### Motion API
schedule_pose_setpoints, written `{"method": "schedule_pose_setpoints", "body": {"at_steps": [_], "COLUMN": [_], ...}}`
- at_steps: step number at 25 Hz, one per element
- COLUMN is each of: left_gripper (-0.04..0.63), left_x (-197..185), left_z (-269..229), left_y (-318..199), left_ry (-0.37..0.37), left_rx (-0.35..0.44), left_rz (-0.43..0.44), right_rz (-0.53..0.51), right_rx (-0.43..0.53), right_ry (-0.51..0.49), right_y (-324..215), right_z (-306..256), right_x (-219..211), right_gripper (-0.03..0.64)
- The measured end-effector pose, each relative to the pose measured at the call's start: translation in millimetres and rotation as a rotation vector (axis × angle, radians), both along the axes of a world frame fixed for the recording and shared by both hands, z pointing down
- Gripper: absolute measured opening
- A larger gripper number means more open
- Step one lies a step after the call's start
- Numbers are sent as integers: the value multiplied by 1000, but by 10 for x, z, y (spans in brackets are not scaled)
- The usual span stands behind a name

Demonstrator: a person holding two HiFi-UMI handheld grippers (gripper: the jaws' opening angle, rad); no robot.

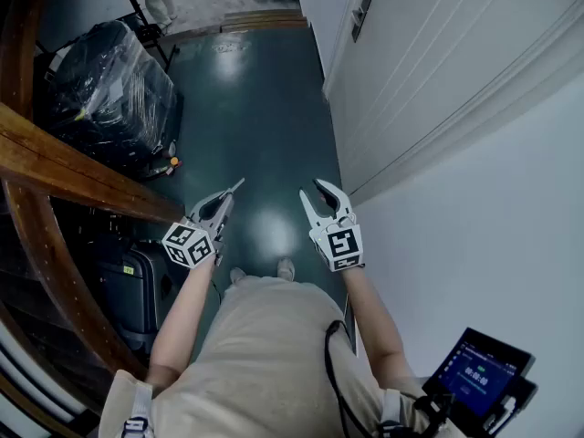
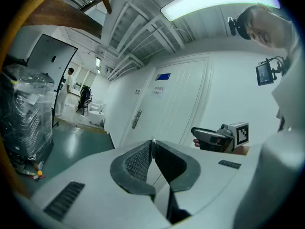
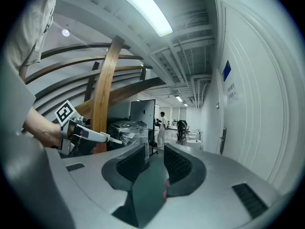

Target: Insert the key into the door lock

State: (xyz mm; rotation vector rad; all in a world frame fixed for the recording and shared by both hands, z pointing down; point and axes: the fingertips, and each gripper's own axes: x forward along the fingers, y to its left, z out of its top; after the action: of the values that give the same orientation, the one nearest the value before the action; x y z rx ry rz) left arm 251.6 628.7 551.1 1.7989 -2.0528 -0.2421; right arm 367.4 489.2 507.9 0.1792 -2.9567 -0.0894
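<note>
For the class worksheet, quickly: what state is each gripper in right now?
Left gripper: closed; whether anything thin is pinched at the tips cannot be told.
Right gripper: open, nothing between its jaws.

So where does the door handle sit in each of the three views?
Head view: the door handle is near the top edge, right of centre, on the white door.
Left gripper view: left of centre, at mid height.
Right gripper view: right of centre, below mid height.
Shared landmark: the plastic-wrapped bundle, upper left in the head view, far left in the left gripper view, just left of centre in the right gripper view.
</note>
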Motion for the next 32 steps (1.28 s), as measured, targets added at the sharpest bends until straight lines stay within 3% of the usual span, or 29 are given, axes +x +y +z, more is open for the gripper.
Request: {"method": "schedule_pose_setpoints", "body": {"at_steps": [16,24,32], "left_gripper": [32,32,32], "left_x": [-58,-211,-772], "left_z": [20,30,195], "left_y": [-90,-209,-414], "left_ry": [2,141,171], "left_rx": [7,72,47], "left_rz": [0,-50,-70], "right_rz": [-4,15,31], "right_rx": [-57,-65,-95], "right_ry": [-47,-58,-72], "right_y": [-62,-305,-677], "right_z": [-70,-46,62], "right_x": [15,-1,-486], "right_gripper": [132,132,132]}}
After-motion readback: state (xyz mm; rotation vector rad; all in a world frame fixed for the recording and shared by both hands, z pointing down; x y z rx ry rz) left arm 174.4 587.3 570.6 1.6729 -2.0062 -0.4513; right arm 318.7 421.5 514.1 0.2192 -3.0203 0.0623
